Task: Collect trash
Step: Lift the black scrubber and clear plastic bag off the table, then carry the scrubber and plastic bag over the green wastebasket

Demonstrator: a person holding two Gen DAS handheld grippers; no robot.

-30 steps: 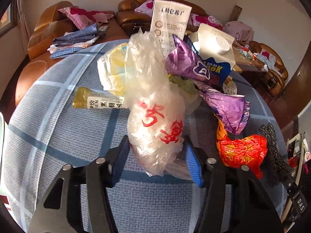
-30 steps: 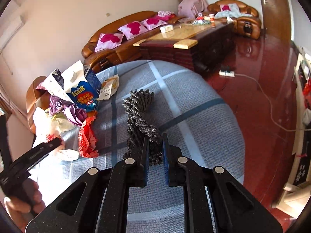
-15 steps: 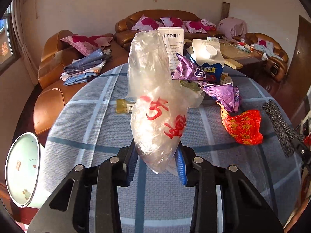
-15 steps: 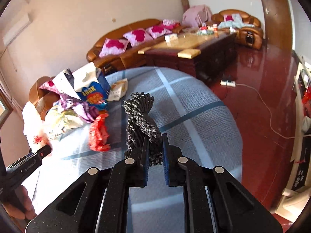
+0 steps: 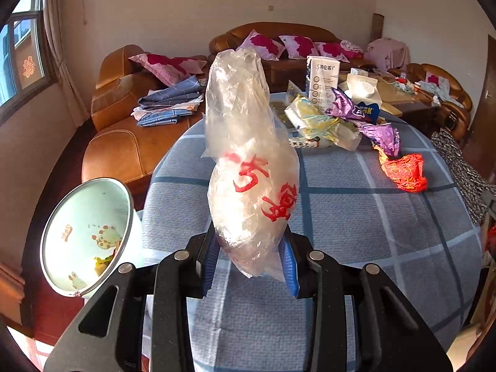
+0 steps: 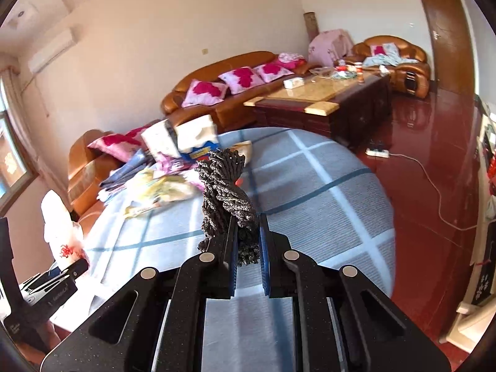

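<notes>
The clear plastic bag (image 5: 248,167) with red writing is the trash in hand. It sticks up from the left tongs (image 5: 250,263), which are squeezed on its bottom end, only partly open because the bag fills the gap. The bag is lifted off the desk (image 5: 356,223). At the near left, just past the desk edge, the round white bin (image 5: 86,235) with cartoon animals inside has its mouth tipped toward us.

The right tongs (image 6: 248,254) are almost fully closed on a dark glittery wrapper (image 6: 226,192), which is also up off the desk.

The step now looks like carrying both pieces to the bin. To do it well, I would bring the bag right over the bin's mouth before letting go, because thin plastic floats and can land outside. The big puffy top should go in first or be pushed down. Keep both grips tight on the way.

More trash waits at the far side of the desk: a red crinkly wrapper (image 5: 403,173), a purple wrapper (image 5: 378,130), a yellow-white packet (image 5: 316,121), a blue and white milk carton (image 5: 361,99) and a tall white box (image 5: 322,80). None of it lies between the bag and the bin. Beyond the desk are brown sofas (image 5: 124,117) with pink pillows and folded cloths. The tall bag hides part of the left view, so the bin edge needs watching.
</notes>
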